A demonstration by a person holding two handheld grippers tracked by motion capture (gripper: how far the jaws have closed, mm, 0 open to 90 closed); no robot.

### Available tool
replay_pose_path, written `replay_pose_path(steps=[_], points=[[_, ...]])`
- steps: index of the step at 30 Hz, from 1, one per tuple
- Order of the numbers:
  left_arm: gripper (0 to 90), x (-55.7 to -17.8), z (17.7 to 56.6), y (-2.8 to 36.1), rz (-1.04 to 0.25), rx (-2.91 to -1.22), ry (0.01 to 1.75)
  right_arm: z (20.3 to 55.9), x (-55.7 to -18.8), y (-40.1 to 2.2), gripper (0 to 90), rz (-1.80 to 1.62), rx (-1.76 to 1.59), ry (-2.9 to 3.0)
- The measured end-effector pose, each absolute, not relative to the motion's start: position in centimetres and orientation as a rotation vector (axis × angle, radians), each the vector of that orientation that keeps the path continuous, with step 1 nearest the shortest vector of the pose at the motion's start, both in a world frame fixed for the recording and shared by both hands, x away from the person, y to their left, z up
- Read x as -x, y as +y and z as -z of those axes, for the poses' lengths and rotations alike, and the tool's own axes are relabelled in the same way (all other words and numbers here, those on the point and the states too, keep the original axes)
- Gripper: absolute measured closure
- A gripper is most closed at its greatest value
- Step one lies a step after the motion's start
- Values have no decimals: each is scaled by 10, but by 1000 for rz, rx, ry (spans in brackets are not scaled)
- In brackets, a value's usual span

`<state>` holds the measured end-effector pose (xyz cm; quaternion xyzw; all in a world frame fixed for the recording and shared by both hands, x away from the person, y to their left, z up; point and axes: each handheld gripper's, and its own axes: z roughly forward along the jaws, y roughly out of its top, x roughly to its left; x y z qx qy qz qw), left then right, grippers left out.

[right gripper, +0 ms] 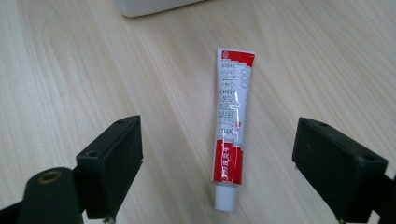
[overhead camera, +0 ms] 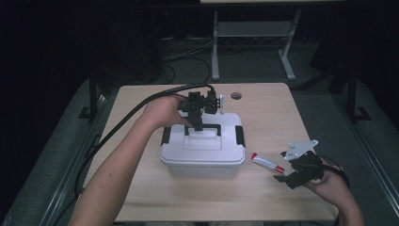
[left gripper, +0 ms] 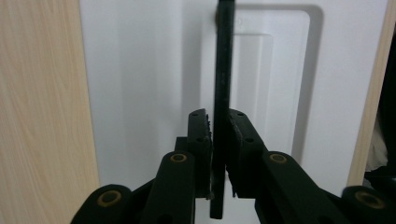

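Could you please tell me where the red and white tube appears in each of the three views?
High view: the red and white tube lies right of the white plastic box, just ahead of the right tongs.
Left gripper view: not in it.
Right gripper view: centre, between the open jaws, cap nearest the camera.
Shared landmark: the white plastic box, at the right gripper view's top edge.

Light wooden table (overhead camera: 263, 108), white lidded box (overhead camera: 202, 155) at centre, red-and-white tube (overhead camera: 267, 163) just beside it
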<state>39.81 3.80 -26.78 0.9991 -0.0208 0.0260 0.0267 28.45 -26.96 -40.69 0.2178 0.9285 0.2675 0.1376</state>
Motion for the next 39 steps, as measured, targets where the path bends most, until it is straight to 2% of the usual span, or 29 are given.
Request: replay_pose_path(steps=[39], points=[[845,-398,263,32,-16,-3098,-91,407,-284,-269,158,-770,-627,2688]])
